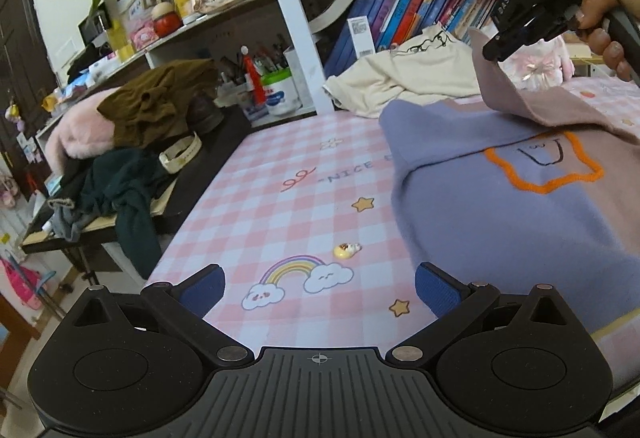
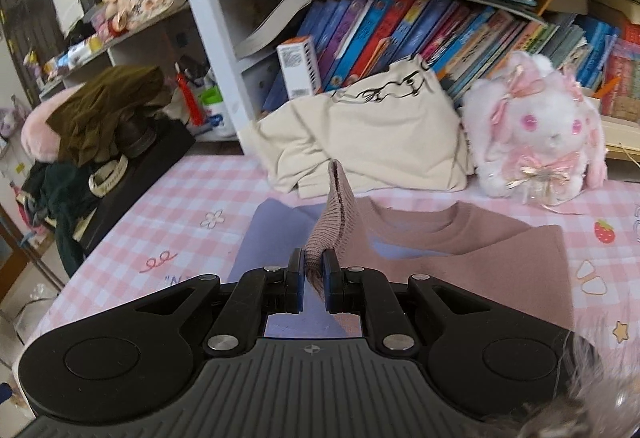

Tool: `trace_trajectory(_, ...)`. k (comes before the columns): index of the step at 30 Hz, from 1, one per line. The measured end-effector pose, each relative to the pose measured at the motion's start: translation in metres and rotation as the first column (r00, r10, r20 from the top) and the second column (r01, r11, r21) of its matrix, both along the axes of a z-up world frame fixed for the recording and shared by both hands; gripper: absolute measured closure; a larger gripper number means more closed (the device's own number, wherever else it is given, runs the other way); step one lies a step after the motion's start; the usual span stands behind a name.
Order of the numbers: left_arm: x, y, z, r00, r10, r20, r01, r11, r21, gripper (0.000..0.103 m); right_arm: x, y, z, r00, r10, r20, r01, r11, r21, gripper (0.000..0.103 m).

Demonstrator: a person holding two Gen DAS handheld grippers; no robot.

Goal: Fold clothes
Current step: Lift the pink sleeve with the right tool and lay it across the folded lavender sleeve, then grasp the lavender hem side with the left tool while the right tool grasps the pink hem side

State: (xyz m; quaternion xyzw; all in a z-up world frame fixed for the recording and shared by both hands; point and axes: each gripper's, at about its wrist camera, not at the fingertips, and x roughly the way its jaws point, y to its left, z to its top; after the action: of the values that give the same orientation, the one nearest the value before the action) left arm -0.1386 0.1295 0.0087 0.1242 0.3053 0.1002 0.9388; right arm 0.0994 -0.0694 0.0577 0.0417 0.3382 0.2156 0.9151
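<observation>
A lilac and dusty-pink sweater (image 1: 500, 206) with an orange star outline lies on the pink checked tablecloth (image 1: 280, 198). In the left wrist view my left gripper (image 1: 318, 292) is open just above the cloth, left of the sweater's lilac edge, with nothing between its blue pads. My right gripper (image 1: 498, 48), held by a hand, lifts a pink sleeve (image 1: 504, 90) over the sweater. In the right wrist view the right gripper (image 2: 313, 270) is shut on the ribbed pink sleeve cuff (image 2: 336, 214), above the sweater body (image 2: 460, 250).
A cream garment (image 2: 372, 134) is heaped at the back against the bookshelf, beside a white plush rabbit (image 2: 536, 134). A pile of dark and olive clothes (image 1: 132, 142) sits on a side stand left of the table. A small round charm (image 1: 346, 249) lies on the cloth.
</observation>
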Motion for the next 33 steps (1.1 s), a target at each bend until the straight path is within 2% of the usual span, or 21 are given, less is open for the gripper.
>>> trace_trajectory(8,-0.002,-0.001,-0.001,1.000,0.007,-0.005,-0.007,1.000,0.017,0.001,0.006,0.013,-0.014,0.999,0.024,-0.038,-0.025,0.999,-0.024,0.092)
trace_trajectory(11,0.000,-0.002,-0.001,1.000,0.007,-0.007,-0.007,1.000,0.018,0.001,0.004,0.013,-0.014,0.999,0.036,-0.041,-0.036,0.999,-0.005,0.081)
trace_trajectory(12,0.001,-0.003,-0.001,1.000,0.003,-0.006,-0.003,1.000,0.018,0.001,0.002,0.012,-0.013,0.998,0.041,-0.037,-0.041,0.999,0.006,0.073)
trace_trajectory(14,0.003,-0.005,-0.001,1.000,-0.008,-0.006,0.008,1.000,0.015,0.001,-0.002,0.010,-0.011,0.999,0.045,-0.026,-0.045,0.999,0.013,0.066)
trace_trajectory(22,0.016,-0.024,-0.005,0.994,-0.110,-0.012,0.111,0.994,0.019,0.001,-0.024,-0.020,-0.011,0.999,0.003,-0.033,-0.003,1.000,0.003,0.063)
trace_trajectory(26,0.028,-0.034,-0.014,0.989,-0.136,-0.064,0.137,0.990,0.020,0.001,-0.047,-0.040,-0.018,0.998,-0.031,-0.049,0.030,0.999,-0.013,0.059)
trace_trajectory(33,0.043,-0.040,-0.027,0.971,-0.182,-0.152,0.174,0.983,-0.063,0.001,-0.103,-0.081,-0.047,0.986,-0.108,-0.129,0.102,0.994,-0.049,0.059)
